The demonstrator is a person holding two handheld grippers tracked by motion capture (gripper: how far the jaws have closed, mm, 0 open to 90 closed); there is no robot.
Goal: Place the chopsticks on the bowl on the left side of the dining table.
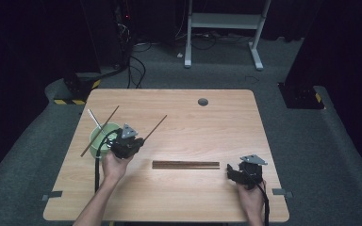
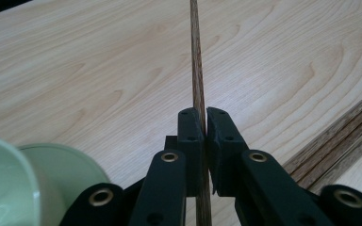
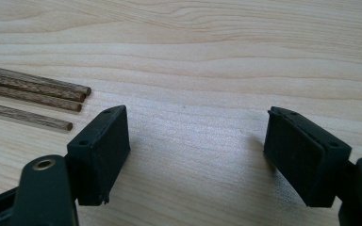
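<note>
**Thin sticks, one pinched by the left gripper**

Dark floor and cables surround a pale wood table [image 1: 184, 188]. On it, near the front middle, lies a row of brown sticks [image 1: 185, 164], side by side and touching. At the left stands a green cup [image 1: 96, 136] with one stick [image 1: 100, 131] and a white straw-like piece leaning in it.

Beside the cup, the left gripper [image 1: 133, 141] is clenched on a single stick [image 2: 198, 89], which juts away over the table; its jaws pinch it near one end. The right gripper [image 3: 195, 150] rests at the front right, jaws spread wide and holding nothing, just beside the ends of the row [image 3: 33, 101].

These sticks look light, stiff and round (so likely to roll or twist in a loose pinch). A grip nearer the middle would probably steady one better; lying tight together, they may be hard to single out, so the row's outer stick seems the easiest to take.
</note>
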